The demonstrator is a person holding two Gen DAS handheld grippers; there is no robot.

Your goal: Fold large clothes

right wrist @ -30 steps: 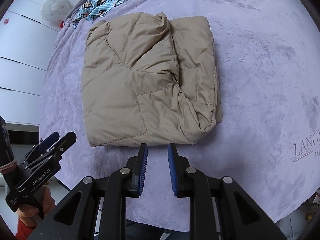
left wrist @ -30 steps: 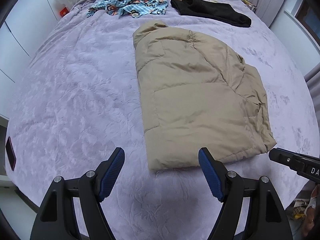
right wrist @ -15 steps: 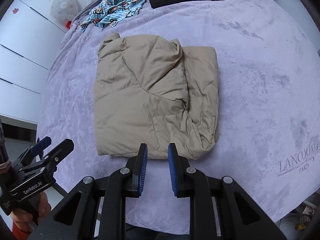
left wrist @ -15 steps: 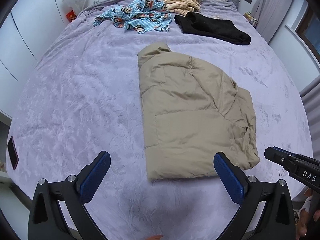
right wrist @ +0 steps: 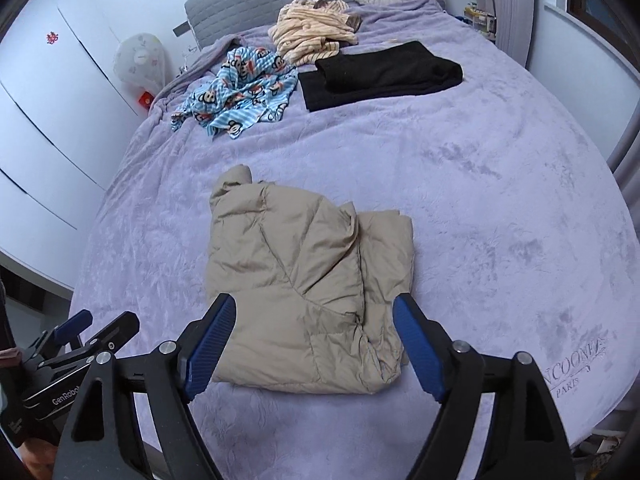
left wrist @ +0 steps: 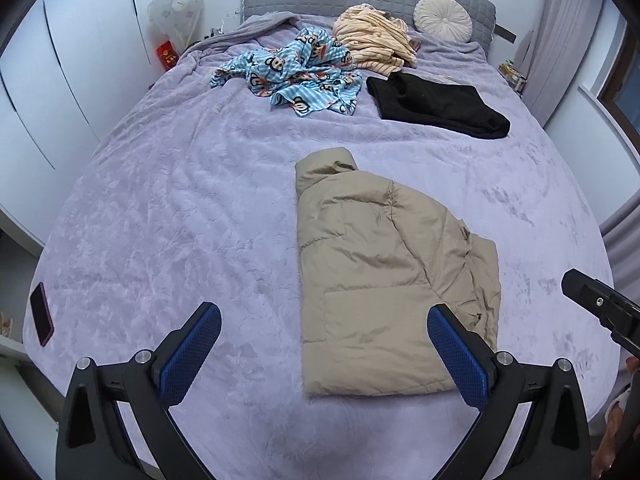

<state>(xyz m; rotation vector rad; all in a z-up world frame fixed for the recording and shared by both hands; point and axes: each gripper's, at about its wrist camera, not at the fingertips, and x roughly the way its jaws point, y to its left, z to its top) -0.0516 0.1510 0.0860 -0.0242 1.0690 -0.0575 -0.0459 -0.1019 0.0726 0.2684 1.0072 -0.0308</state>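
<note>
Left tongs [left wrist: 322, 330] are gaping wide and empty; right tongs [right wrist: 314, 320] are opening, gripping nothing. Both are hovering above the folded beige puffer jacket [left wrist: 384, 288] lying on the purple bed [left wrist: 180, 208].

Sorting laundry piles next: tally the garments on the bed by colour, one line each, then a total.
Tan, the folded puffer jacket: 1
Blue, the monkey-print garment: 1
Cream striped, the crumpled garment: 1
Black, the flat garment: 1
Total: 4
</note>
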